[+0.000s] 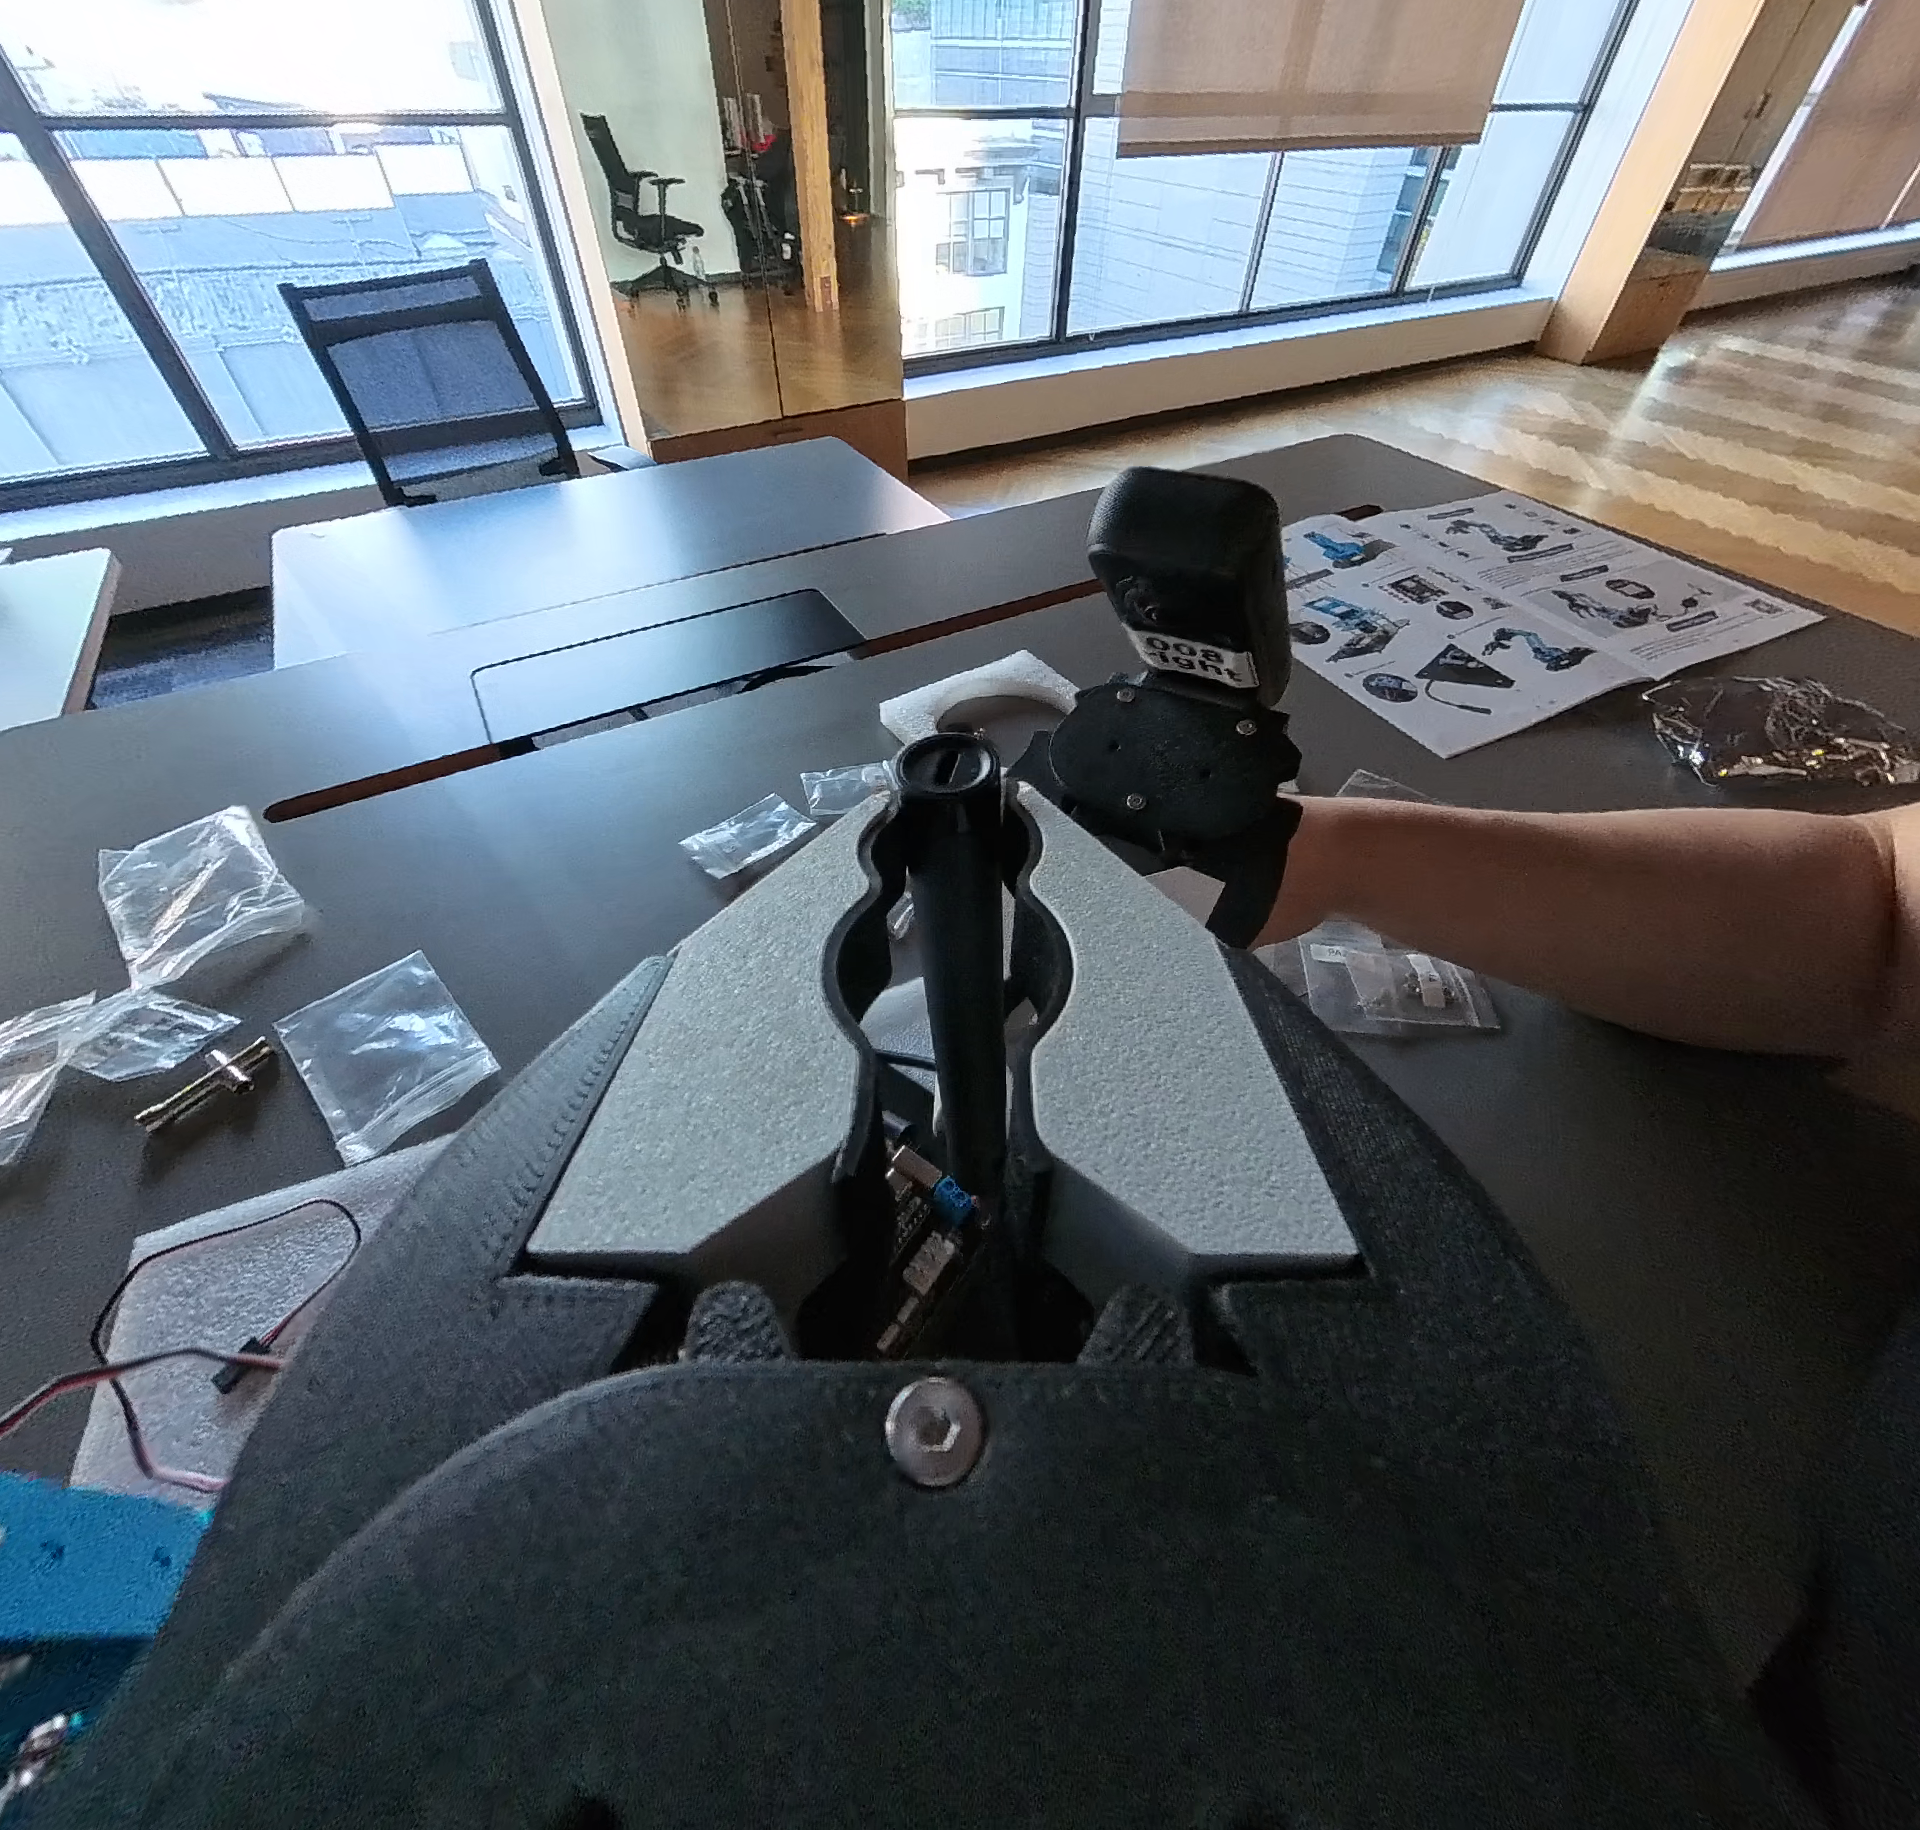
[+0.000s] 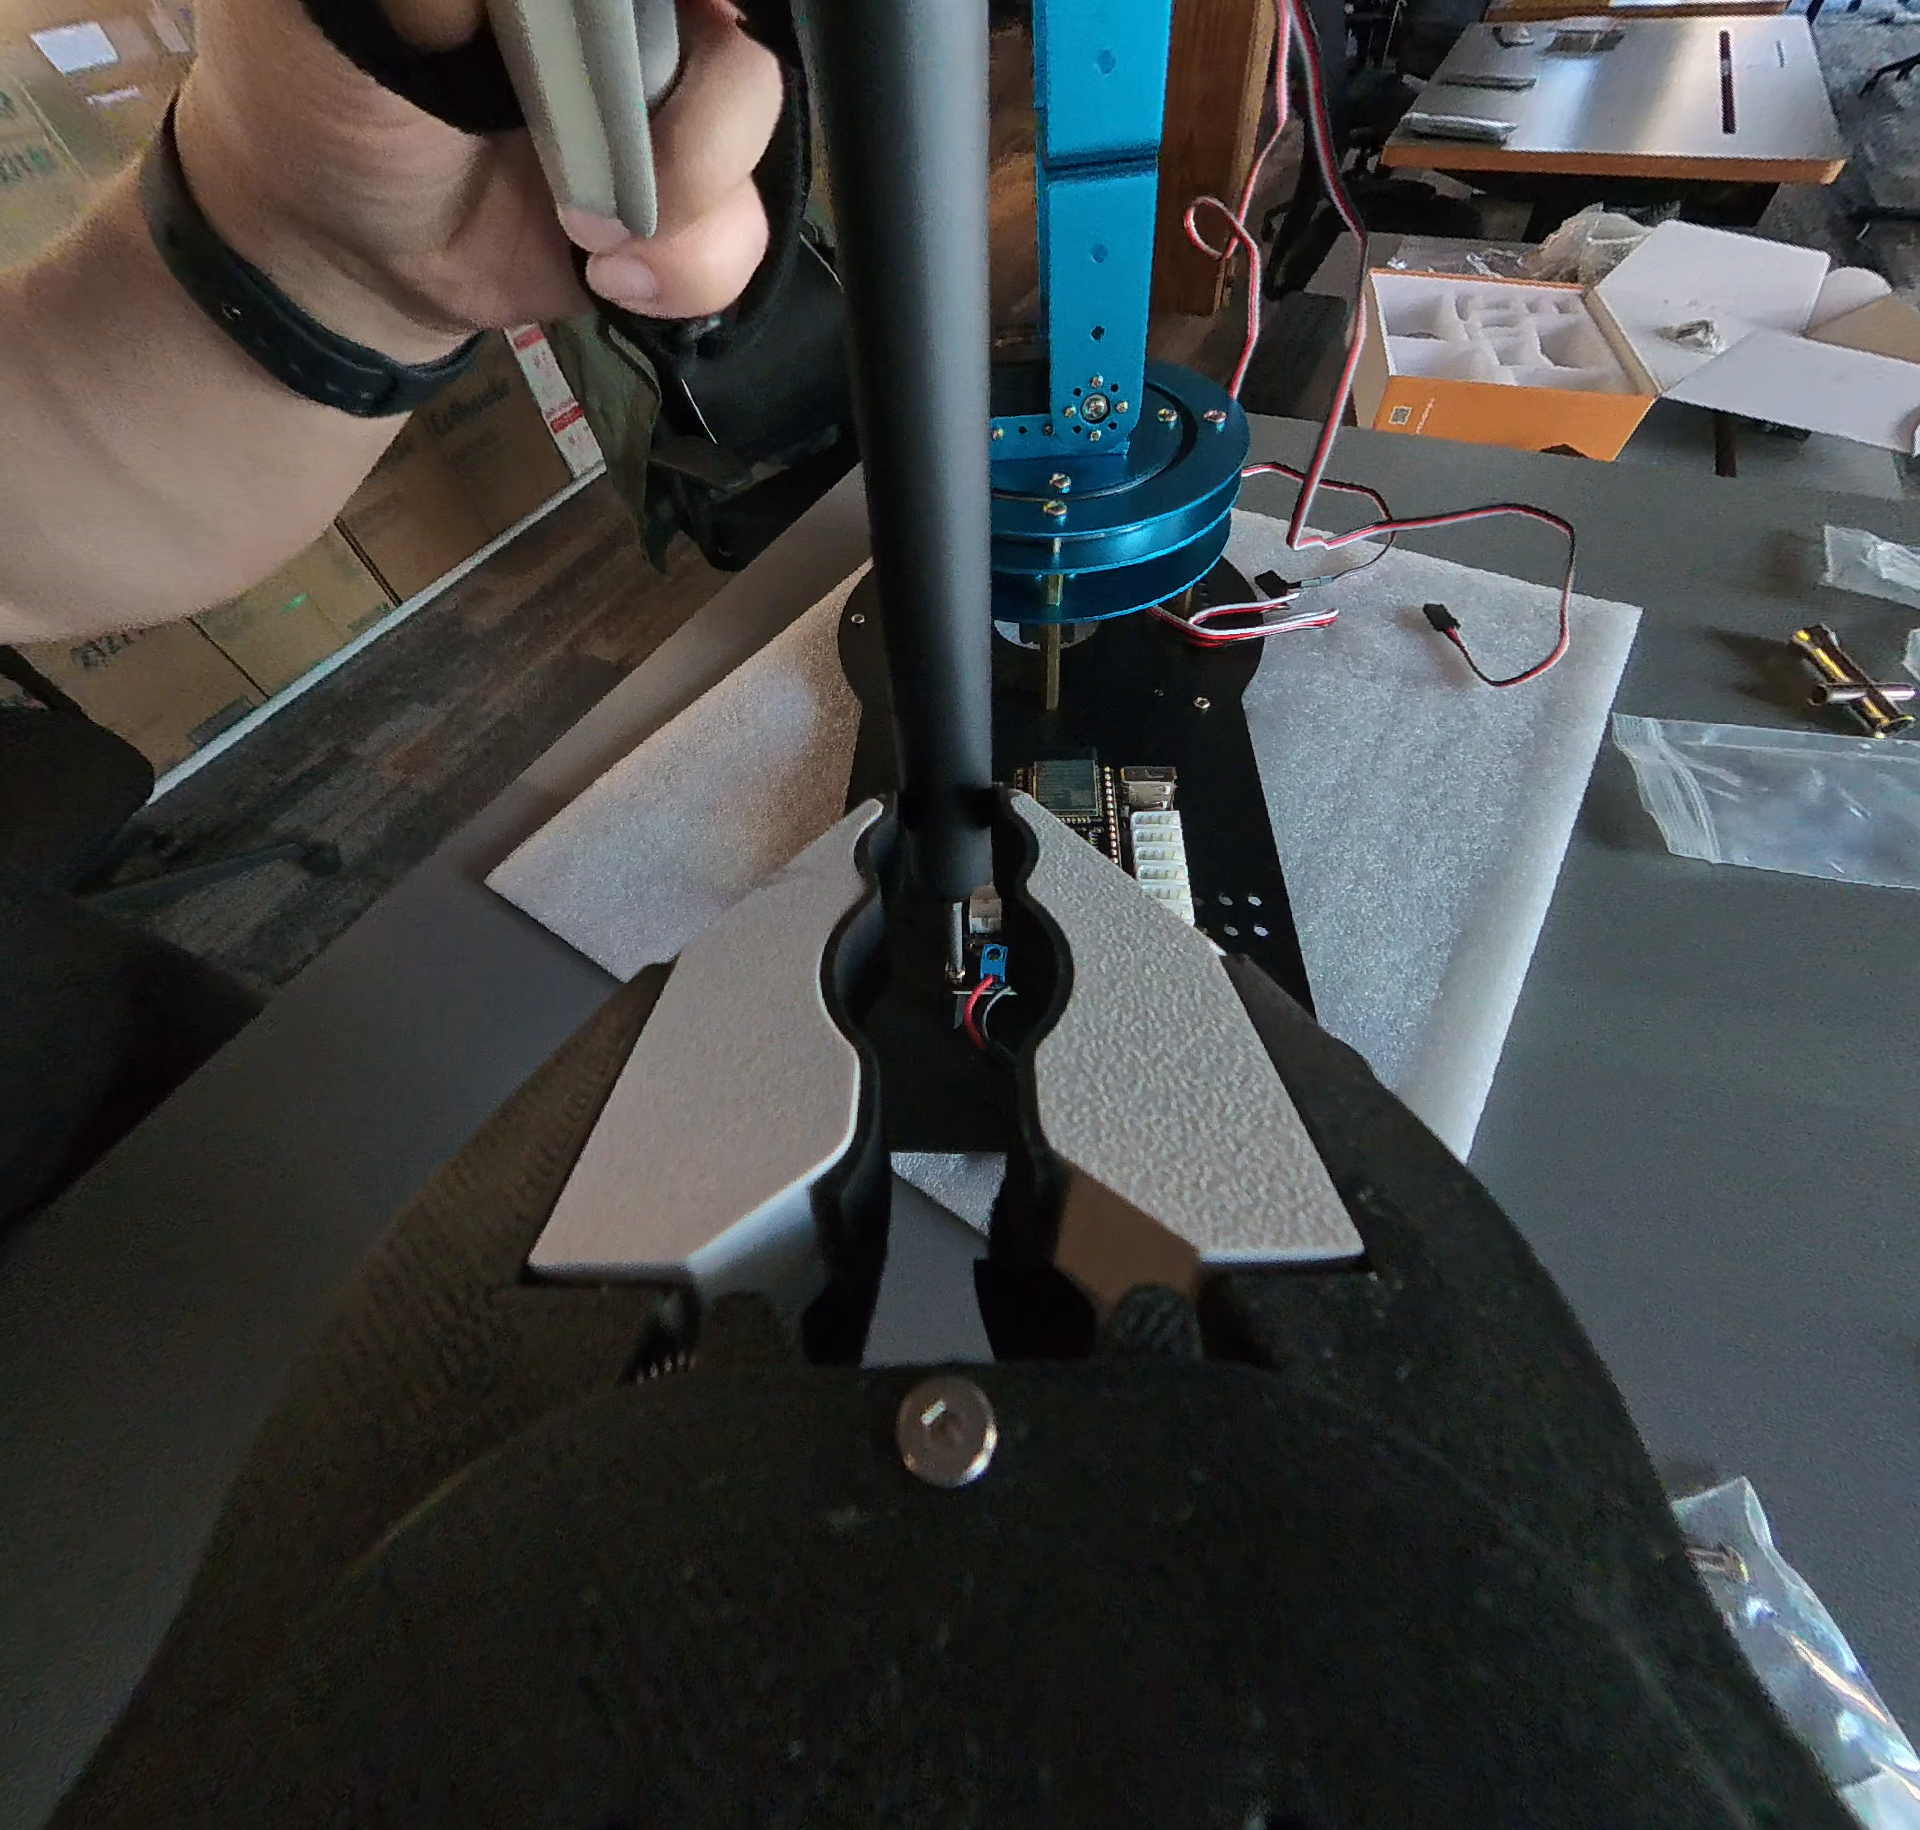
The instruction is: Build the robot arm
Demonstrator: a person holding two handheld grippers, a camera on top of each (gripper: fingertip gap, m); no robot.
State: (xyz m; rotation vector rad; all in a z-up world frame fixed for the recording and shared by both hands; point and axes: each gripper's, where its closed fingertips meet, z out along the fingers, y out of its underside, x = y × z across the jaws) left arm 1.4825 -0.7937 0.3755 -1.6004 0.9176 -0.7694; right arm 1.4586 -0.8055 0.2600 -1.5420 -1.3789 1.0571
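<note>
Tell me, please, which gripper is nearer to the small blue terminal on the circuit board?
Right. The right gripper clasps the screwdriver low, just above the blue terminal; the left gripper holds the same screwdriver higher up, farther from it.

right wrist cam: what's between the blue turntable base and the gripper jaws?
On the black base plate, a small circuit board with white connectors; the black screwdriver stands over it. Shows in the right wrist view.

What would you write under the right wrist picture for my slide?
Right gripper closed around the lower end of a black screwdriver, tip on a circuit board beside a blue robot arm base.
</note>
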